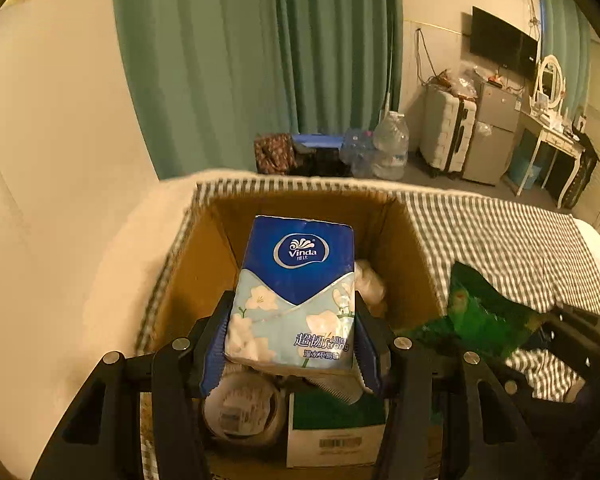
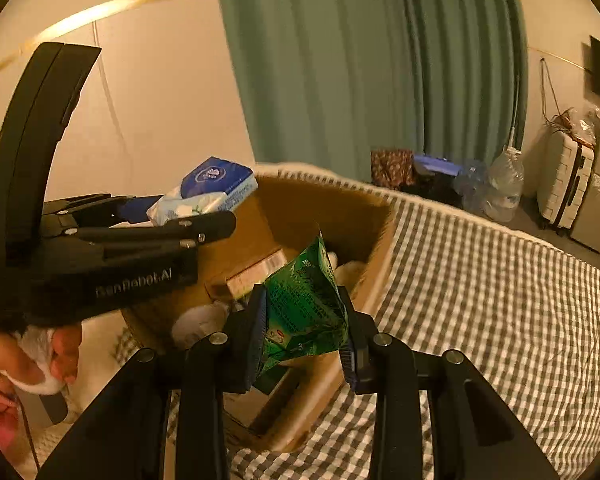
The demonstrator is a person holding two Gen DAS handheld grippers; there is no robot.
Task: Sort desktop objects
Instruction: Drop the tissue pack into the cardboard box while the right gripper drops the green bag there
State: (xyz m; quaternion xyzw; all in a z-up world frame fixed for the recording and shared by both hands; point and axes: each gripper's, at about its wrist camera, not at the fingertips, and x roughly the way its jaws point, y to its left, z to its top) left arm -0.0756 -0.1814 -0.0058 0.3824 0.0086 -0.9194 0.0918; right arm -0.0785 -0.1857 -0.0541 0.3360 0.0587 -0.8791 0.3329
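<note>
My left gripper (image 1: 290, 344) is shut on a blue and white Vinda tissue pack (image 1: 296, 292) and holds it above the open cardboard box (image 1: 412, 248). In the right wrist view the tissue pack (image 2: 208, 194) and left gripper (image 2: 204, 216) sit over the box's left side. My right gripper (image 2: 304, 332) is shut on a green snack bag (image 2: 304, 300), held over the near edge of the box (image 2: 376, 268). The green bag also shows in the left wrist view (image 1: 480, 312), right of the box.
Inside the box lie a tape roll (image 1: 240, 408), a green-topped carton (image 1: 332, 428) and white items. The box stands on a bed with a grey checked cover (image 2: 500, 320). Green curtains (image 1: 260, 60), water bottles (image 1: 388, 148), a suitcase (image 1: 448, 132) and a dresser stand behind.
</note>
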